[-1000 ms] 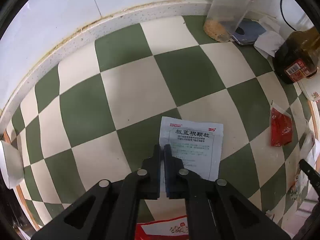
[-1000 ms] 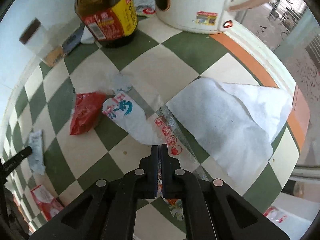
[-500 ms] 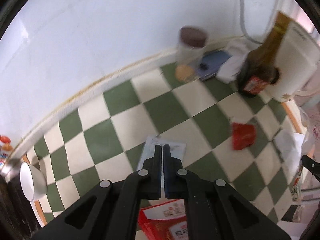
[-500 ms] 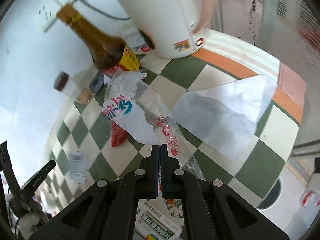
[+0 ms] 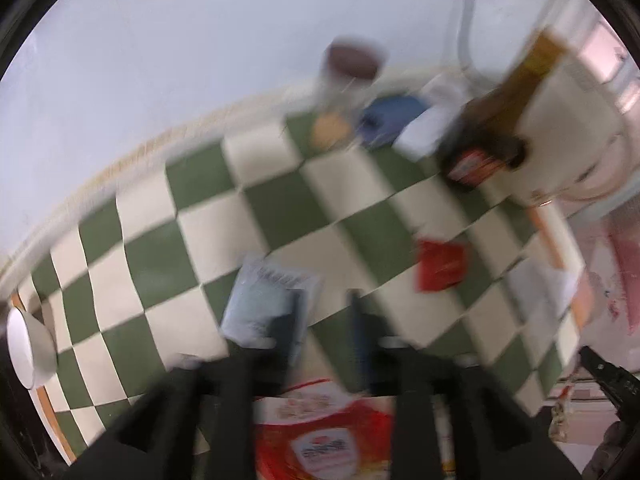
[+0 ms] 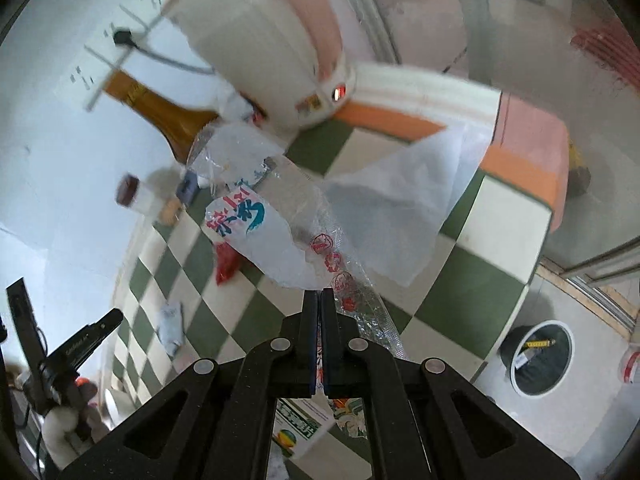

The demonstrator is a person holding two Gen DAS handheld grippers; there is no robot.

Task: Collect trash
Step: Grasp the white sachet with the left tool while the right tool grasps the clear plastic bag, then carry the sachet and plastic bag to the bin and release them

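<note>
My left gripper is open above the green and cream checked counter; the view is blurred. The white medicine sachet lies just left of the left finger, partly behind it; I cannot tell if it is loose. A red sachet lies to the right. My right gripper is shut on a clear plastic wrapper with red and blue print and holds it lifted above the counter. The red sachet and the white sachet show small below it.
A brown sauce bottle, a white rice cooker, a lidded jar and a blue object stand at the back by the wall. A white paper sheet lies on the counter. A black bin stands on the floor.
My left gripper has opened and risen away from the counter, the white sachet now beside its left finger. My right gripper has lifted the clear wrapper higher.
</note>
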